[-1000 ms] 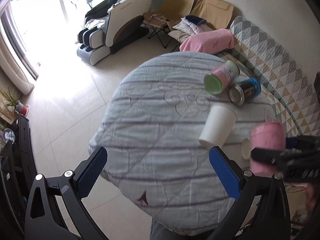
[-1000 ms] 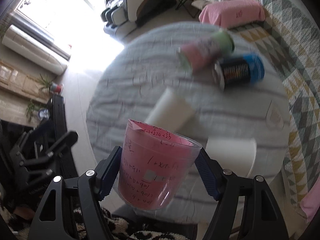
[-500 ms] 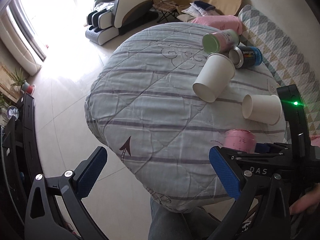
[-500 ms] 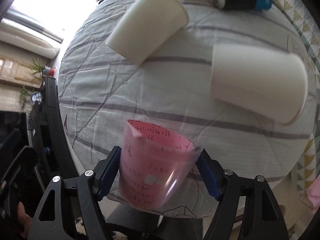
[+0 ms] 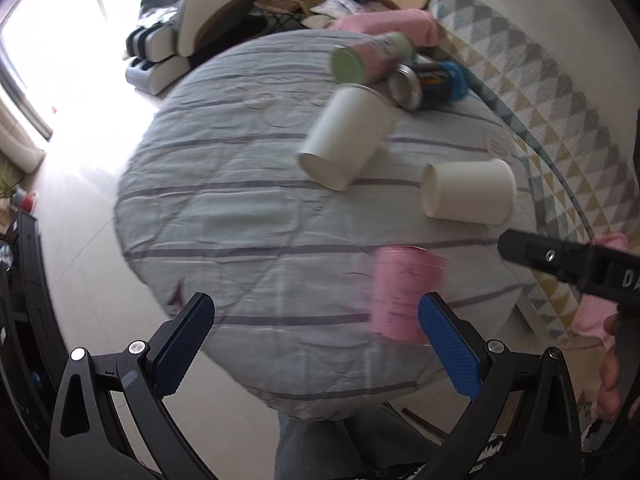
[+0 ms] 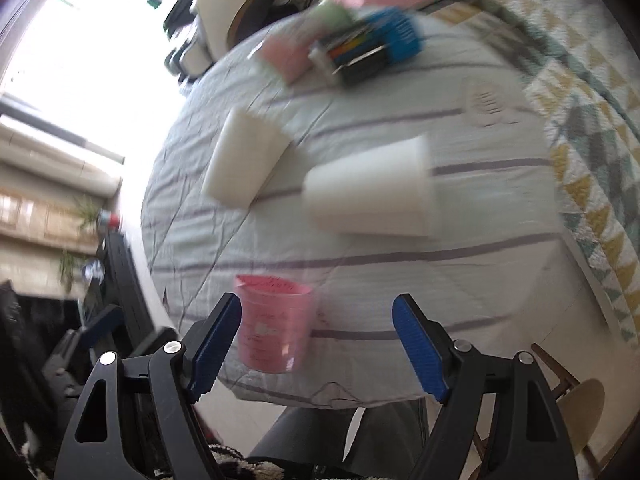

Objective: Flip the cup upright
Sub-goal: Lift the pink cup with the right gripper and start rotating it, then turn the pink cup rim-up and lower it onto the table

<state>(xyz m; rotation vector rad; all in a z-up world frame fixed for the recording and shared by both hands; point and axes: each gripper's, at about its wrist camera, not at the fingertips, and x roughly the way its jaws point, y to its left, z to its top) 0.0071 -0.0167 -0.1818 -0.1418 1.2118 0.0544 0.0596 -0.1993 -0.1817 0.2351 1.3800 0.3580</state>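
Standing upright near the front edge of the table (image 6: 500, 280), the pink cup (image 6: 274, 324), mouth up, just inside the left finger of the right gripper (image 6: 316, 344); jaws gaping wide, gripping nothing. Left gripper (image 5: 316, 344) likewise spread wide, holding nothing, the cup lying toward its right finger.

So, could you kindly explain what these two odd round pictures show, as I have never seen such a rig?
There is no robot: a person holds a two-finger tool in each hand, each with a fisheye camera looking along its blue fingers. One picture is from the left hand-held gripper, the other from the right hand-held gripper. Both are open and hold nothing. Below is a round table under a striped cloth. A pink cup stands upright near its edge, apart from the right tool's fingers. Two white cups lie on their sides, and two cans lie at the far side.
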